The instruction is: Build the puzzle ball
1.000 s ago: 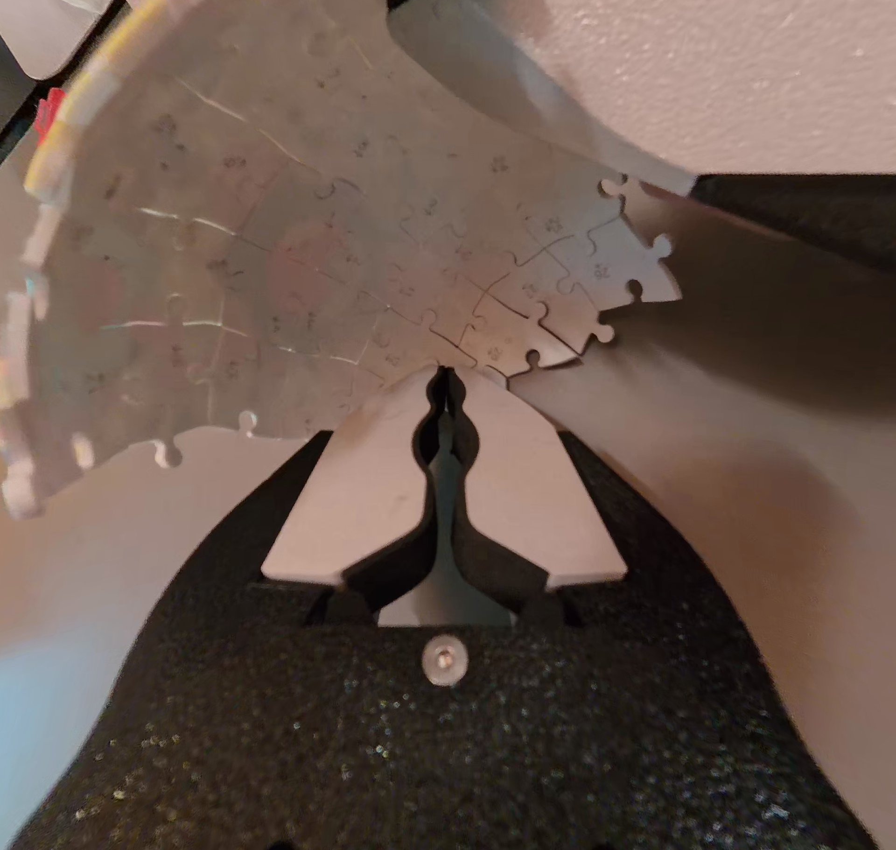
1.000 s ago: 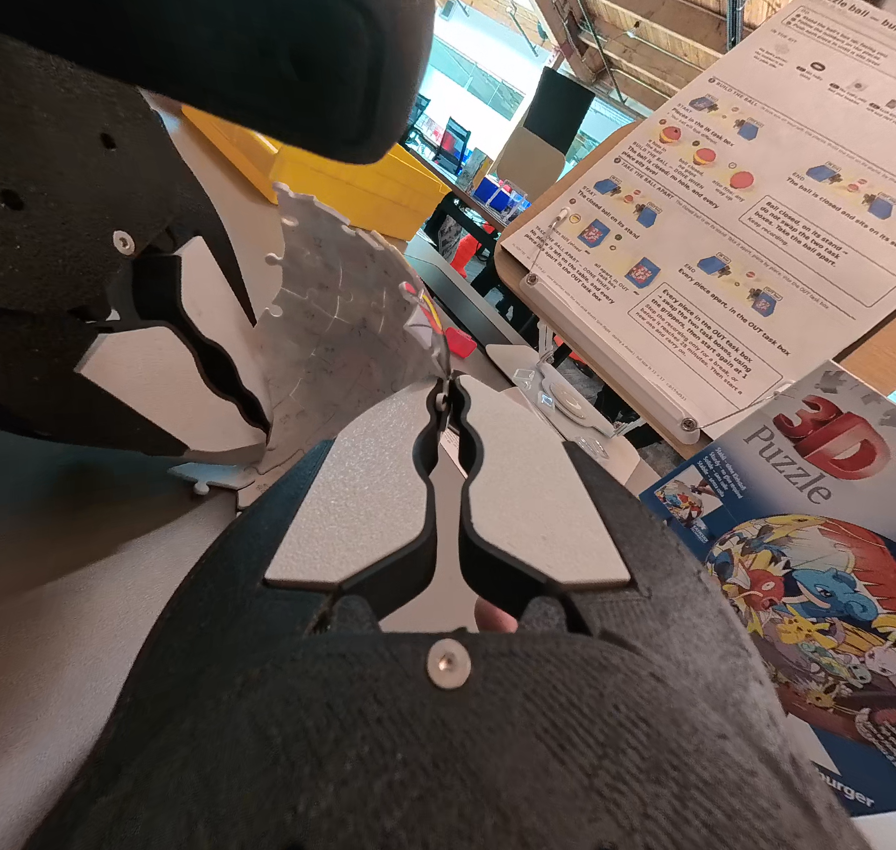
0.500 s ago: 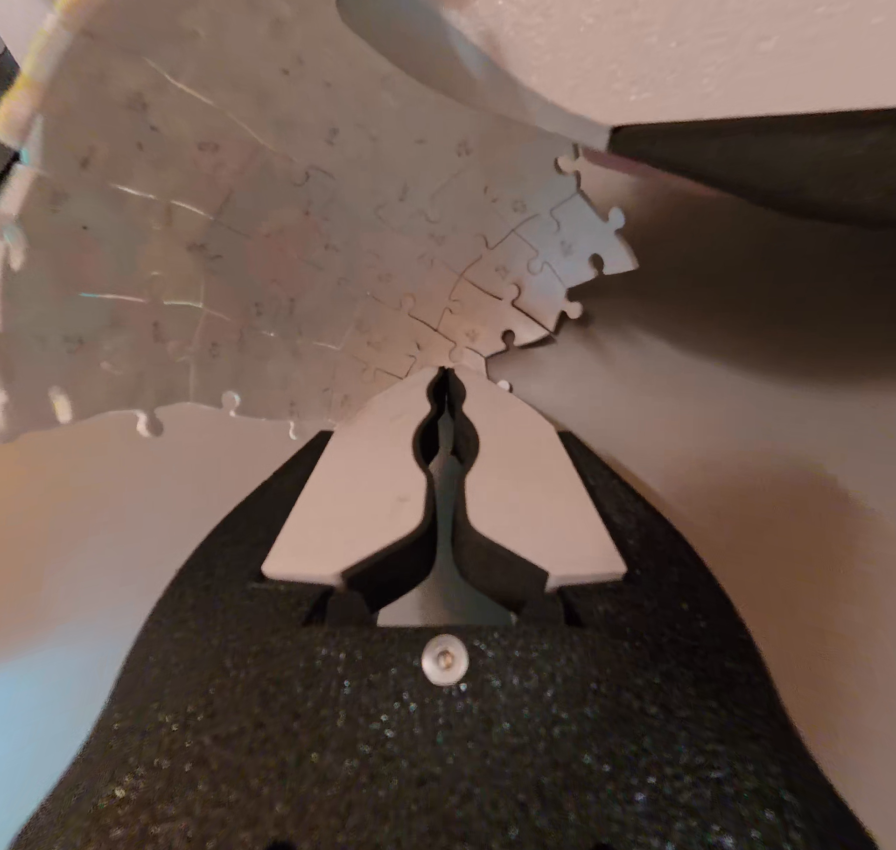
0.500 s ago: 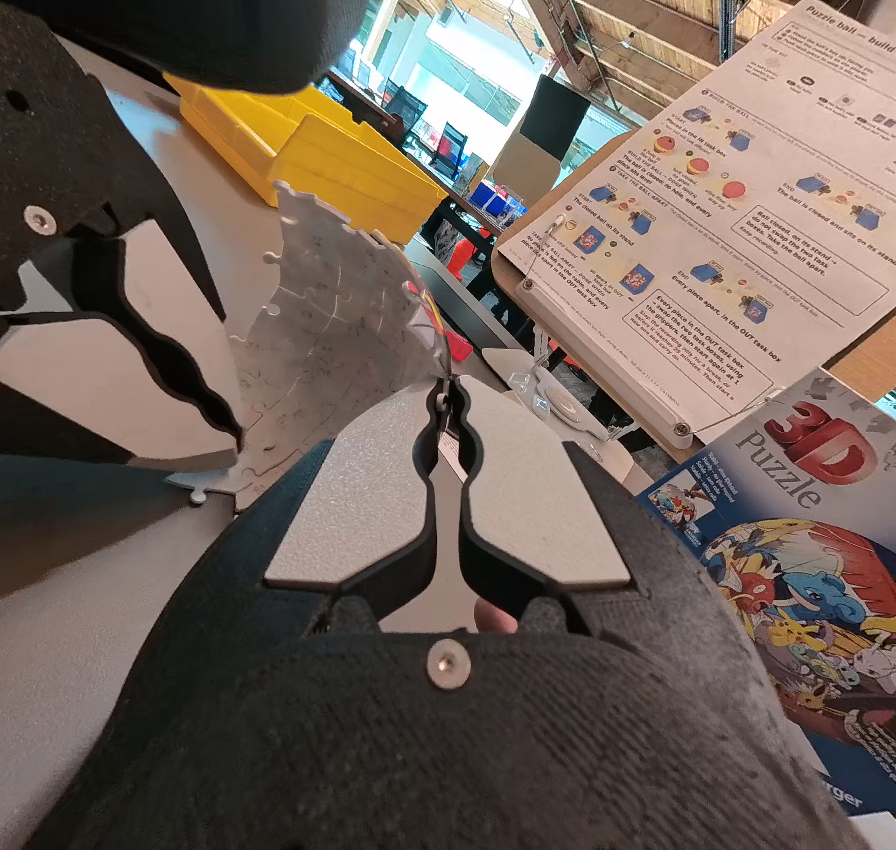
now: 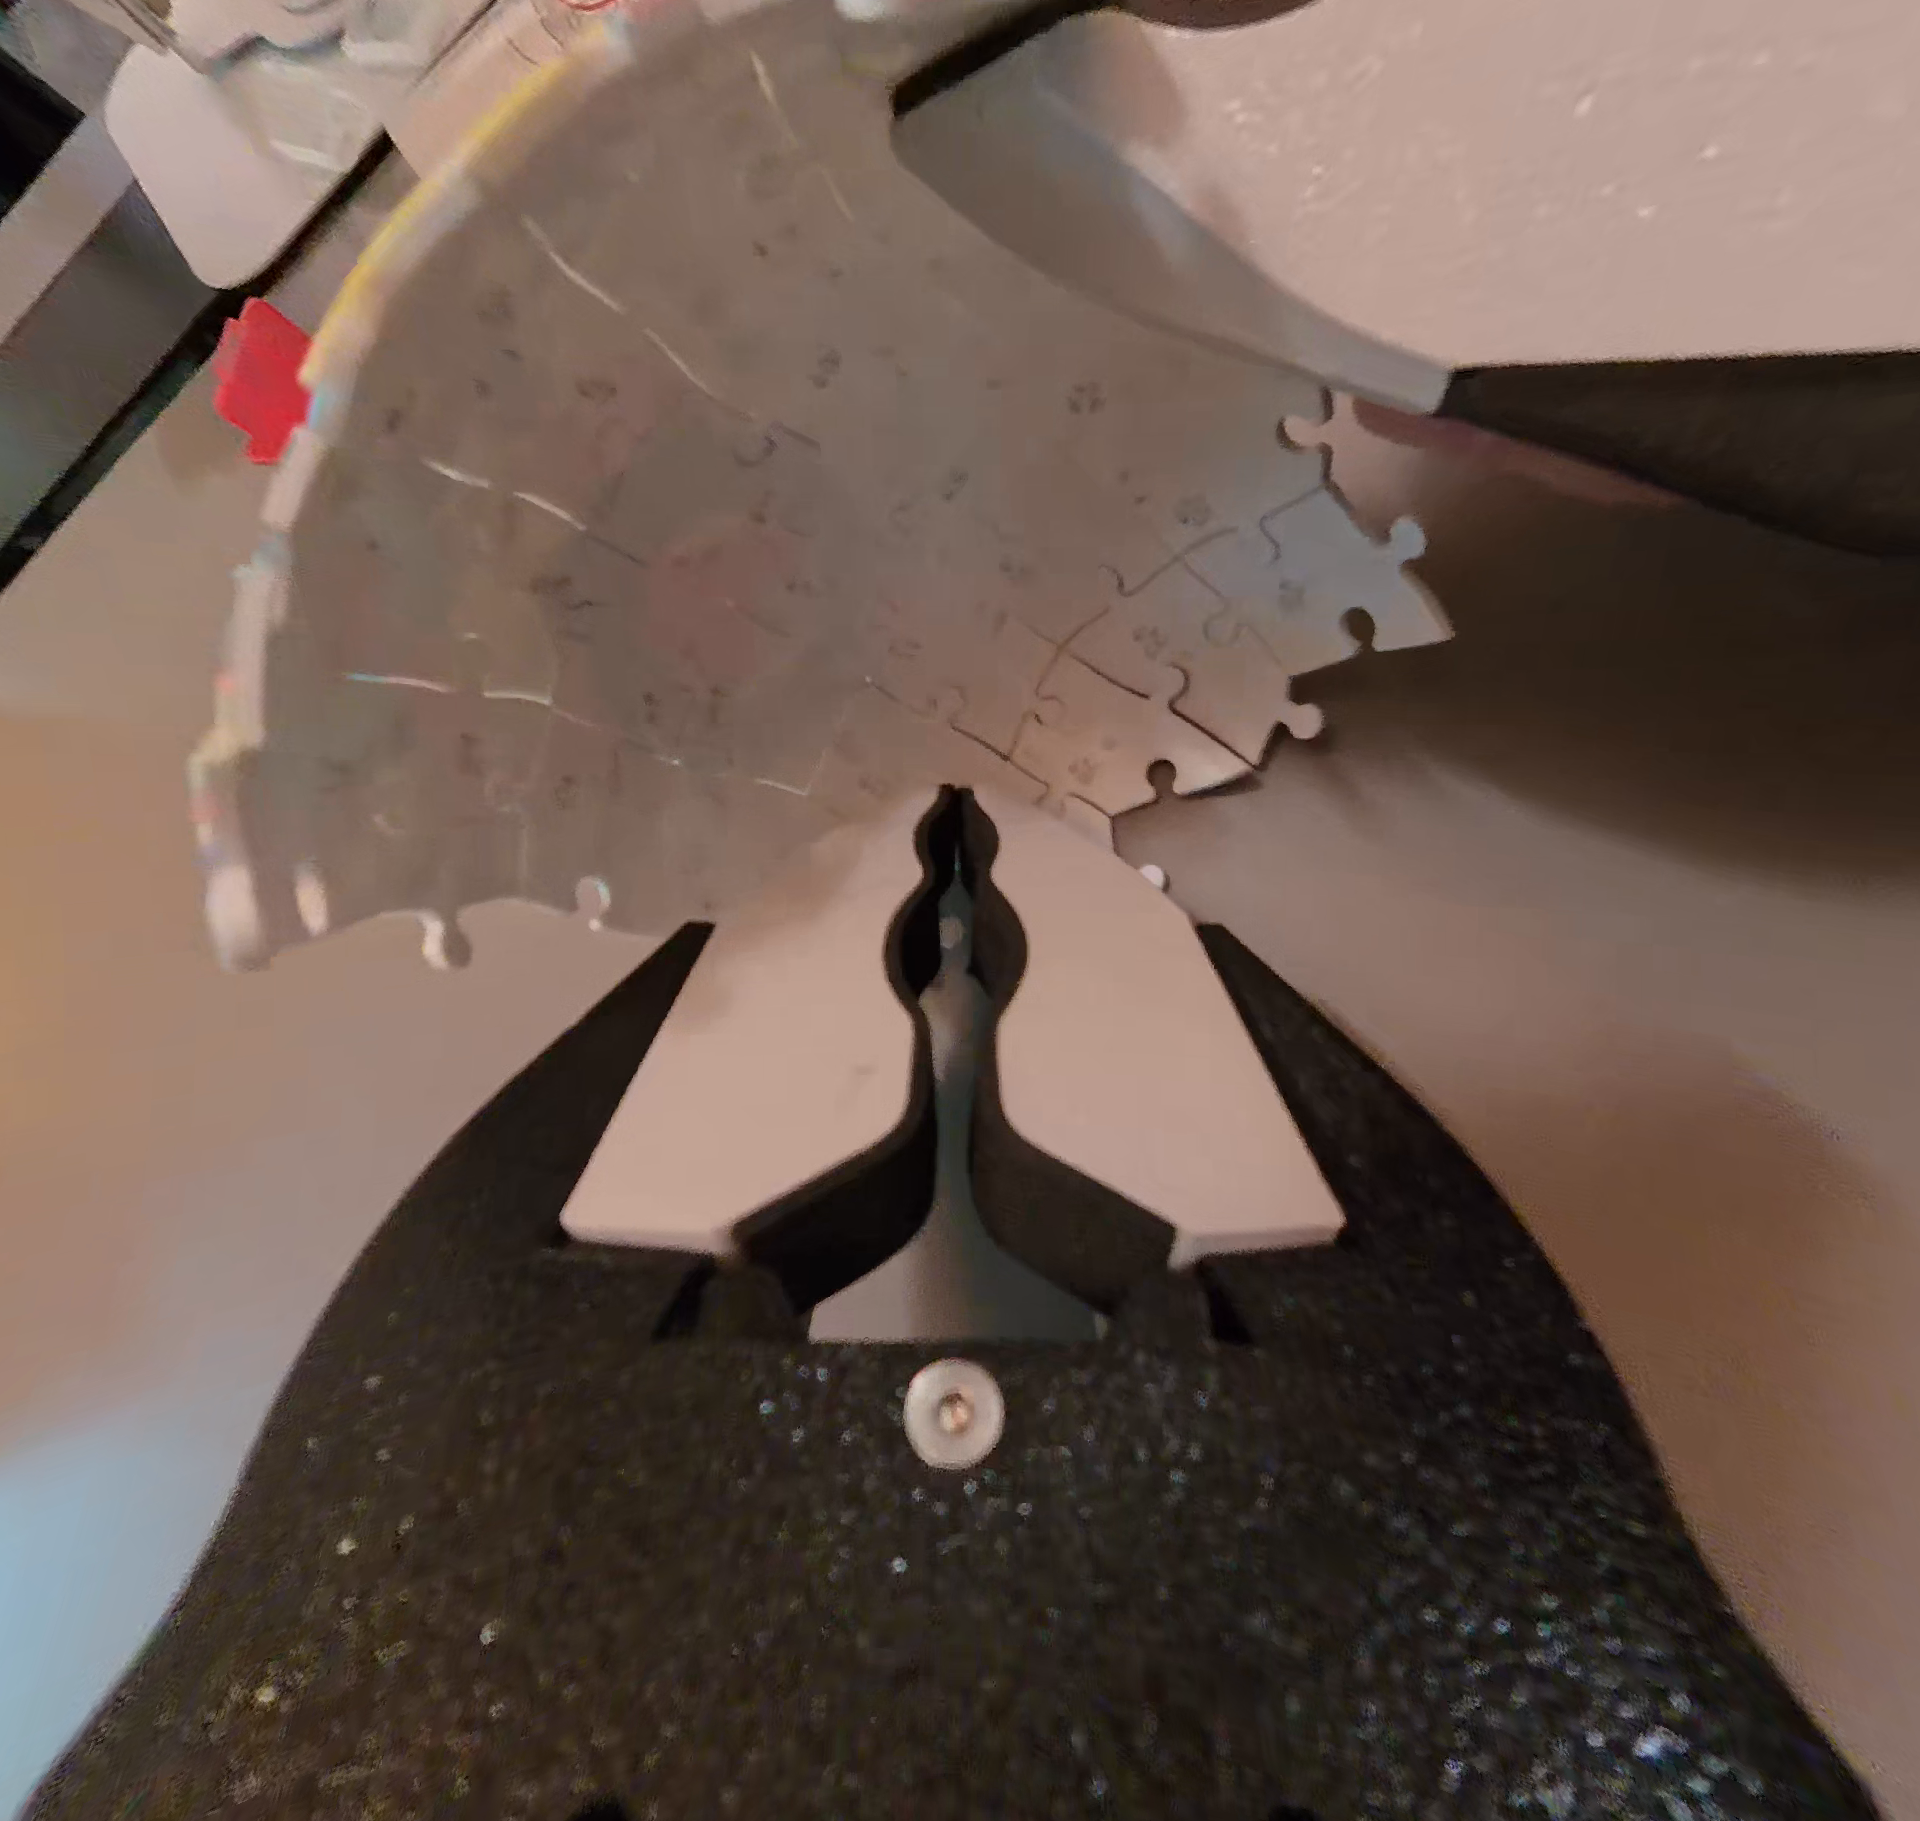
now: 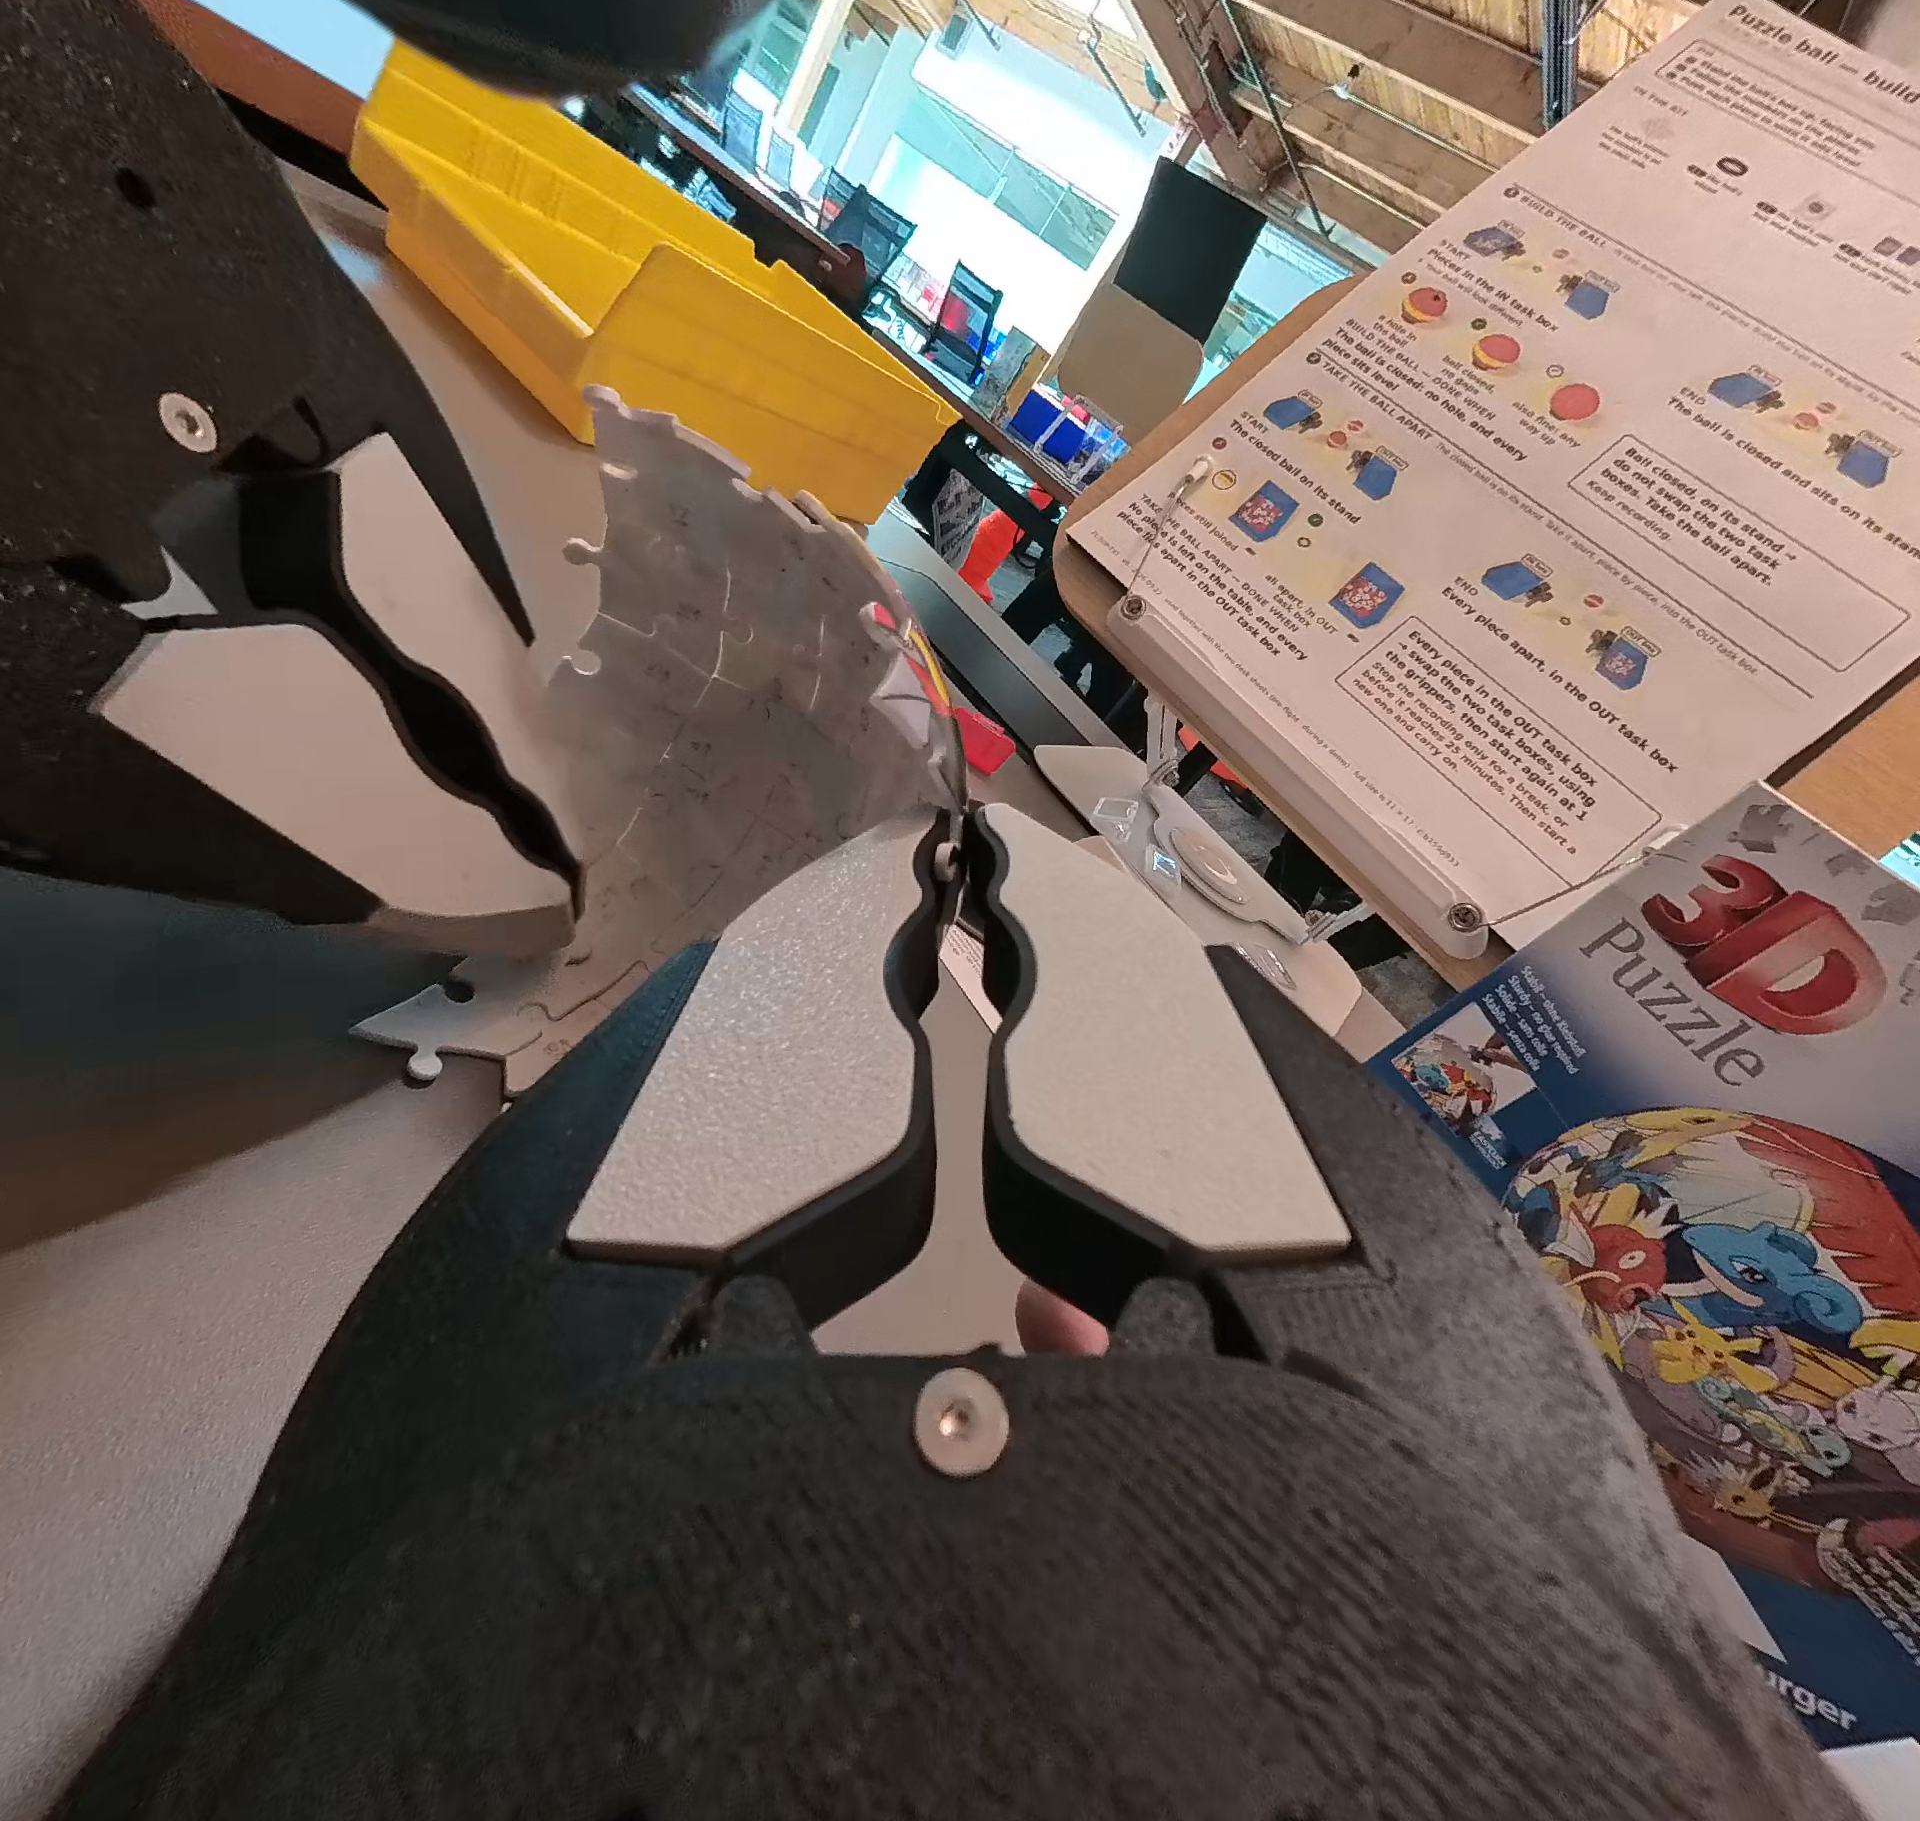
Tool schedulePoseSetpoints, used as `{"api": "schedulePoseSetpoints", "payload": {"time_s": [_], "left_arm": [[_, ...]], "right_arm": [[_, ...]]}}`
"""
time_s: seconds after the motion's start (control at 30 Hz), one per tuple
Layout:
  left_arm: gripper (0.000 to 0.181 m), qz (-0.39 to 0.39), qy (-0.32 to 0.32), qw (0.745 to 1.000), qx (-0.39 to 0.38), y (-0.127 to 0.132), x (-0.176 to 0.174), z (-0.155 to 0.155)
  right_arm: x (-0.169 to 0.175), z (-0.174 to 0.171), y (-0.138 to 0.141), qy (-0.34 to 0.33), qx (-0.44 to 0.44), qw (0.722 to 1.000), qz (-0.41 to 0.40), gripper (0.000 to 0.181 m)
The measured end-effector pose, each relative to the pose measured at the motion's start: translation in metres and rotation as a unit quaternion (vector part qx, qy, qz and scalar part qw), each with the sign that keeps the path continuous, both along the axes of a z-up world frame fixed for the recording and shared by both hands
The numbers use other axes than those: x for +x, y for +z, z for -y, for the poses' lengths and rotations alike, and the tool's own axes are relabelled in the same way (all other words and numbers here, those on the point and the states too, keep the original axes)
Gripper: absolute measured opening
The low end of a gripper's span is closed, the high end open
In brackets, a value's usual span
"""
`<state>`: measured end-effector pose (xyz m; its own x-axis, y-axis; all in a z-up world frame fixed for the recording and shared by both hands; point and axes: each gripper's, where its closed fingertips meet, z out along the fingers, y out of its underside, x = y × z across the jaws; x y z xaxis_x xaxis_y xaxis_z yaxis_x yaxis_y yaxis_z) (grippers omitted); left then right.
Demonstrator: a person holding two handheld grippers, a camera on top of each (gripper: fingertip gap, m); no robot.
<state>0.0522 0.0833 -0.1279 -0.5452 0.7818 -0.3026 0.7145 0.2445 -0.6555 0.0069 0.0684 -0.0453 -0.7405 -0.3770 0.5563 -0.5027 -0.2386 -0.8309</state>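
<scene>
your left gripper (image 5: 958,805) and right gripper (image 6: 958,826) both pinch the curved puzzle shell (image 5: 748,566). in the left view it now sits lower, mid-frame, and a red piece (image 5: 260,395) shows again at its left.

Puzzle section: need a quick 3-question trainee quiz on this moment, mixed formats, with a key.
1. True or false: the curved puzzle section lies loose, with neither tool gripping it.
2. Which face of the section does the left wrist view show? A) the colour-printed outside B) the plain grey inside C) only its thin edge
3. What colour are the bins behind the section in the right wrist view?

Key:
1. False. The left tool and the right tool are each shut on an edge of it.
2. B
3. Yellow
</scene>
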Motion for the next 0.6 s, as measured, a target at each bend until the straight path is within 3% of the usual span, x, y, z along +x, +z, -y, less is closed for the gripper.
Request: {"api": "schedulePoseSetpoints", "payload": {"time_s": [0.6], "left_arm": [[0.000,0.041,-0.005,0.999,-0.001,-0.0098,-0.0023,0.0059]], "right_arm": [[-0.0007,0.0005,-0.0019,-0.002,0.007,1.000,0.003,0.003]]}}
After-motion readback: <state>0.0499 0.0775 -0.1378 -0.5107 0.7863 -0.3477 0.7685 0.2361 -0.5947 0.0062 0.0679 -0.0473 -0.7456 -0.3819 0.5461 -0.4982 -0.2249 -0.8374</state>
